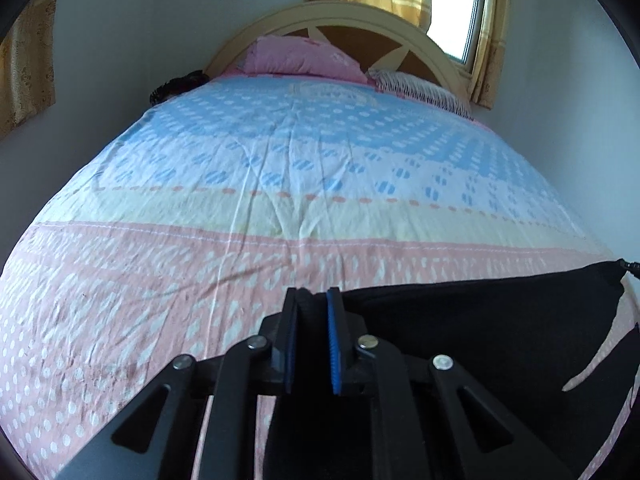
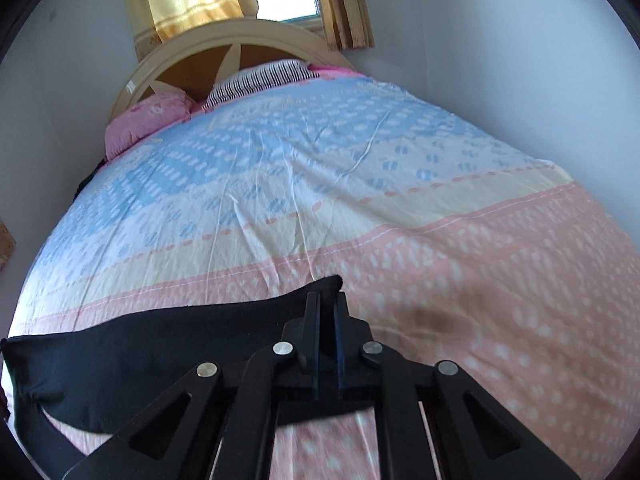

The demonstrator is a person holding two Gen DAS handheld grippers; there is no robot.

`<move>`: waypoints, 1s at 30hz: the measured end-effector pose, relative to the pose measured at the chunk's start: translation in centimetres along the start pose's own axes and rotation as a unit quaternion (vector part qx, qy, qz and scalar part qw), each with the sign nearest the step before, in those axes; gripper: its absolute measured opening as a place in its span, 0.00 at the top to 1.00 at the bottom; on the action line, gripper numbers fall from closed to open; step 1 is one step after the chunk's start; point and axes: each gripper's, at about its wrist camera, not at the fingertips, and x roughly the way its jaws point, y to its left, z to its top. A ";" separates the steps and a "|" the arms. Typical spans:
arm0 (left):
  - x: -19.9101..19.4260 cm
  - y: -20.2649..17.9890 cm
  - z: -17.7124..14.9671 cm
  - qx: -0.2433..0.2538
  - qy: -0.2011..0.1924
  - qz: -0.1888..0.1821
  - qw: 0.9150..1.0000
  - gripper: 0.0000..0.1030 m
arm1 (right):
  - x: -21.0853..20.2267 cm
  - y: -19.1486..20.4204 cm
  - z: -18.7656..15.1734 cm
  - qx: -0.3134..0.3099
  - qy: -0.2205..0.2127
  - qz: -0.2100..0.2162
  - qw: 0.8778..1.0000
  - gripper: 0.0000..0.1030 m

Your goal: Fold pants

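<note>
My left gripper (image 1: 312, 300) is clamped on a thick edge of the black pants (image 1: 480, 320), with dark cloth bunched between the blue pads; the garment runs off to the right of this tool and hangs below it. My right gripper (image 2: 327, 300) is likewise closed on the opposite corner of the same edge, and the pants (image 2: 140, 344) stretch away to its left as a taut band. Both tools therefore hold one edge of the garment strung between them, just above the near pink part of the bedsheet (image 1: 160, 280). I judge the step in hand to be the carry-and-lay phase: the pants are lifted and spread widthwise, not yet set down flat. Which edge is held, waistband or hems, cannot be told from these views. The next move calls for keeping both jaws shut and the span taut, advancing both tools forward together over the sheet, then lowering them evenly so the hanging cloth lands without wrinkles. Unequal travel between the two tools would skew the fold line. Ahead, the pillows (image 2: 148, 120) at the headboard (image 1: 360, 20) are well apart from the working zone.
</note>
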 end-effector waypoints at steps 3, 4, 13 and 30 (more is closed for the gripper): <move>-2.1 0.4 -0.2 -0.013 -0.027 -0.025 0.999 0.87 | -2.9 -0.9 -1.4 0.009 -0.018 0.008 1.000 0.95; -2.7 0.3 -0.4 -0.014 -0.035 -0.034 0.999 0.87 | -3.9 -1.1 -2.0 0.010 -0.023 0.009 1.000 0.95; -8.1 0.5 -4.0 -0.002 -0.089 -0.082 0.993 0.87 | -9.6 -2.8 -7.1 0.018 -0.035 0.004 0.999 0.95; -10.1 1.2 -12.0 0.021 -0.064 -0.096 0.993 0.87 | -14.1 -1.4 -14.2 -0.040 -0.006 -0.086 0.995 0.56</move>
